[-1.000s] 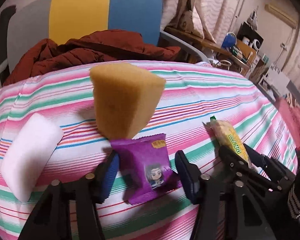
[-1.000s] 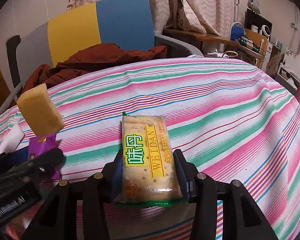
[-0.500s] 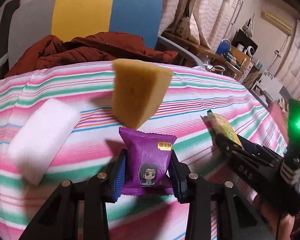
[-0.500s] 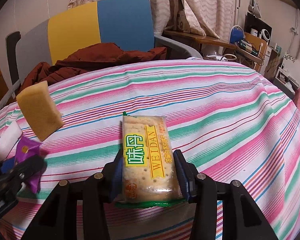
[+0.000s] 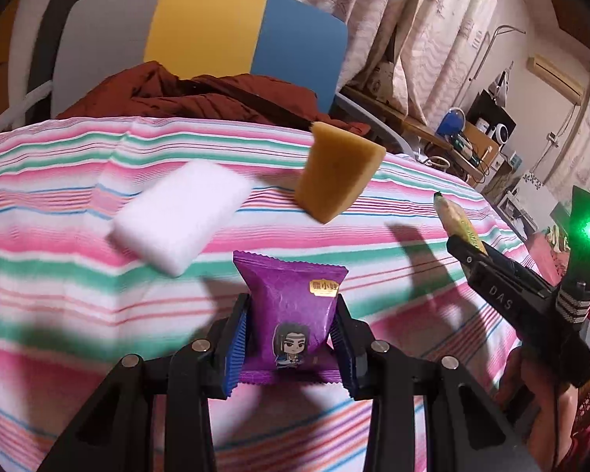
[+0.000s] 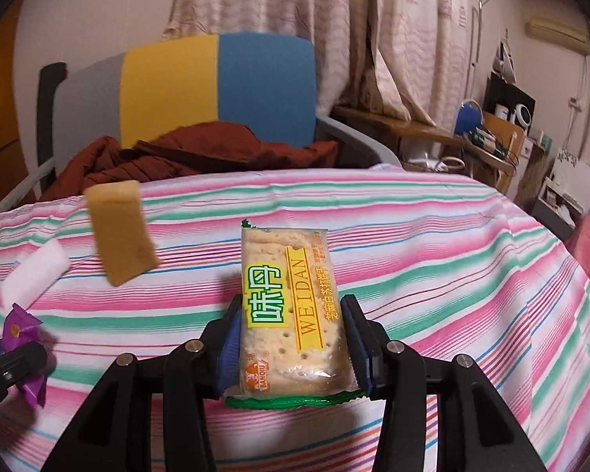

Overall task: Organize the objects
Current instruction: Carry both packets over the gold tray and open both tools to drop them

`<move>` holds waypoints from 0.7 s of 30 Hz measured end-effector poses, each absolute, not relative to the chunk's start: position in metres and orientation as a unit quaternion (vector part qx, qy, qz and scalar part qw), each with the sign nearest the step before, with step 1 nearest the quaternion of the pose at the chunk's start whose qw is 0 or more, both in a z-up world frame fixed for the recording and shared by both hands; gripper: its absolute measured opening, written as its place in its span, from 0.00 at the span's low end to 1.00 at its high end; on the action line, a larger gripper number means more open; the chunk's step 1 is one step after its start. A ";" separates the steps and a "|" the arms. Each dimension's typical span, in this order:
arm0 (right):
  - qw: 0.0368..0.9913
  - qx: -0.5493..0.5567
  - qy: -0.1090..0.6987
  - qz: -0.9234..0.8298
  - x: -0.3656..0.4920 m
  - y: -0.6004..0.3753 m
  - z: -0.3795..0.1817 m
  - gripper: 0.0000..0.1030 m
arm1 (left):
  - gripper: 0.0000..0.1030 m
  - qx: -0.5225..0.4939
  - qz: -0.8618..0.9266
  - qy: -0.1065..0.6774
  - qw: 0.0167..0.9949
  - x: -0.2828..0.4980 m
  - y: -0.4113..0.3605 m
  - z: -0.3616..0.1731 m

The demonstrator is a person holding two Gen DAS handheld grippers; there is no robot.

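My left gripper [image 5: 291, 342] is shut on a purple snack packet [image 5: 291, 310] with a cartoon face and holds it above the striped cloth. My right gripper [image 6: 291, 344] is shut on a clear cracker packet [image 6: 289, 306] with yellow and green print, also lifted. In the left wrist view the right gripper [image 5: 458, 238] stands at the right with the cracker packet [image 5: 456, 218] edge-on. In the right wrist view the purple packet [image 6: 21, 338] shows at the far left. A yellow sponge [image 5: 336, 173] and a white sponge [image 5: 181, 216] lie on the cloth beyond.
The table wears a pink, green and white striped cloth [image 6: 432, 244]. Behind it stands a grey, yellow and blue chair [image 6: 216, 86] with a dark red jacket [image 6: 192, 153] on it. A cluttered desk [image 6: 487, 141] and curtains are at the back right.
My left gripper shut on the purple packet and lifted it off the cloth, pulling back from the sponges. My right gripper has also risen with the cracker packet held.
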State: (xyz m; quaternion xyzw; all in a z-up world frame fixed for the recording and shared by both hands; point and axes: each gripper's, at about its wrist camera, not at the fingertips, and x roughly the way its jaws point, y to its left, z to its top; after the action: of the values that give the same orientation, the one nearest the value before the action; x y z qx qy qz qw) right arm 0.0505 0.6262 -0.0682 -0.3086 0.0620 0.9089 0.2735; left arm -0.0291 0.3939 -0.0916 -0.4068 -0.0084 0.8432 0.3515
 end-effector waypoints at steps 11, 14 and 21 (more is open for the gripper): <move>0.216 -0.319 0.081 0.919 0.069 0.569 -0.061 0.47 | 0.38 -0.392 0.854 -0.020 0.342 -0.010 0.343 -0.088; 0.190 -0.329 0.086 0.921 0.071 0.546 -0.061 0.47 | 0.38 -0.394 0.852 -0.020 0.346 -0.001 0.332 -0.085; 0.140 -0.342 0.122 0.921 0.075 0.498 -0.065 0.47 | 0.38 -0.355 0.859 -0.013 0.369 0.035 0.291 -0.063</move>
State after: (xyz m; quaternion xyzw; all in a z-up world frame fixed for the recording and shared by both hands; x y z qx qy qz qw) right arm 0.0752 0.4982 -0.0649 -0.3417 0.1221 0.9212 0.1403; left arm 0.0345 0.2909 -0.0627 -0.3551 -0.0127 0.8588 0.3691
